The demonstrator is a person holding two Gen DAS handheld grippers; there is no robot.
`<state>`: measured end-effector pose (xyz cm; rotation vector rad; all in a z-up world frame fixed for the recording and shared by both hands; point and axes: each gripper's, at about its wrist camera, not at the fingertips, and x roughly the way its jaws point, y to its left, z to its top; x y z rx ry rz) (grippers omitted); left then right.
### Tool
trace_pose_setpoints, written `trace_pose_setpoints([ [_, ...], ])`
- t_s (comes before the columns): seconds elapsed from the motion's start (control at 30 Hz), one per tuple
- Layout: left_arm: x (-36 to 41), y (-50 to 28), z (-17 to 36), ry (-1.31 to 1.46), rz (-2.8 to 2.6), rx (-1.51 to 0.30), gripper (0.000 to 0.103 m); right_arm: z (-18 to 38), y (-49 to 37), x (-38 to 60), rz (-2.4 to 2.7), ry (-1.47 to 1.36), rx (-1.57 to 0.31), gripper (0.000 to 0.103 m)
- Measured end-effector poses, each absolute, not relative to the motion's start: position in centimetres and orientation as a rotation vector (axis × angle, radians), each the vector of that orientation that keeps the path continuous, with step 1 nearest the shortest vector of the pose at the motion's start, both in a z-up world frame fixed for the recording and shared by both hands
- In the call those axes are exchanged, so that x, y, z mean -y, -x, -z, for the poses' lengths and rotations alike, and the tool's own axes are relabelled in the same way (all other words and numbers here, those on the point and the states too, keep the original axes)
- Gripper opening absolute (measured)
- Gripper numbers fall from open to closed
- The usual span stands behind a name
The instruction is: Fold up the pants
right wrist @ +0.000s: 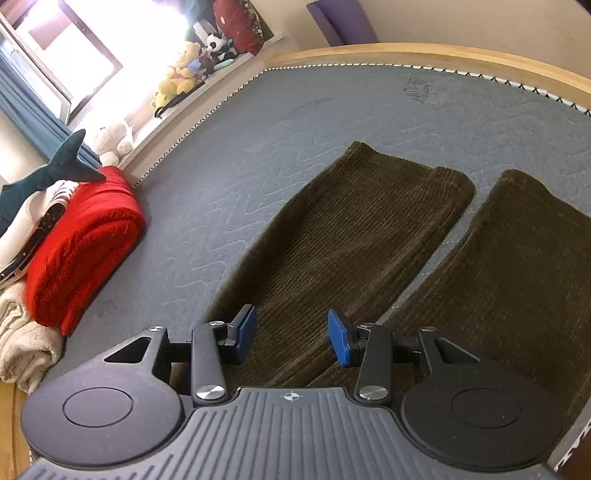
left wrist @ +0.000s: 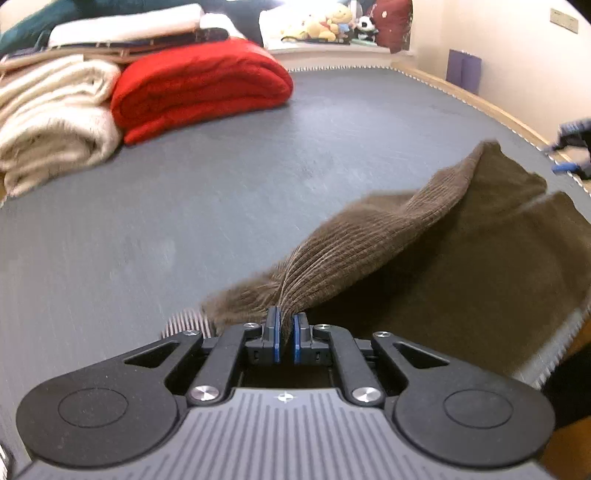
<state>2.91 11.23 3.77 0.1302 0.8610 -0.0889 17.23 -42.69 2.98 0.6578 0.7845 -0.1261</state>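
Note:
Brown corduroy pants lie on the grey mattress. In the left wrist view my left gripper is shut on a bunched edge of the pants, and the cloth rises in a lifted fold from the pads toward the right. In the right wrist view the two pant legs lie flat side by side, with a strip of mattress between them. My right gripper hangs open over the nearer part of the left leg, with nothing between its blue pads.
A folded red blanket and cream blankets are stacked at the mattress's far left. Plush toys line the windowsill behind. A wooden bed frame borders the right side. A toy shark rests on the blanket pile.

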Motion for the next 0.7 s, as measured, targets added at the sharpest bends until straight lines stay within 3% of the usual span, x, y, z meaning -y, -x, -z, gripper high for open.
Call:
trace_pose_setpoints([
  [0.1, -10.6, -0.3, -2.5, -0.033, 0.054, -0.927, 0.013, -2.9, -16.5, 42.4, 0.109, -0.67, -0.79, 0.045],
  [0.23, -11.2, 1.3, -3.6, 0.093, 0.02, -0.875, 0.025, -2.9, -15.3, 42.6, 0.094, -0.689, -0.802, 0.045],
  [0.37, -12.4, 0.7, -3.3, 0.247, 0.008, -0.861, 0.027, -3.2, -14.9, 43.1, 0.094, -0.693, -0.783, 0.045],
  [0.63, -15.1, 0.4, 6.5, 0.656, -0.052, -0.963, 0.033, -2.5, -14.4, 44.1, 0.108, -0.666, -0.775, 0.045],
  [0.7, -15.7, -0.3, 7.4, 0.721, -0.067, -0.944, 0.039, -2.3, -14.2, 45.1, 0.11, -0.673, -0.761, 0.045],
])
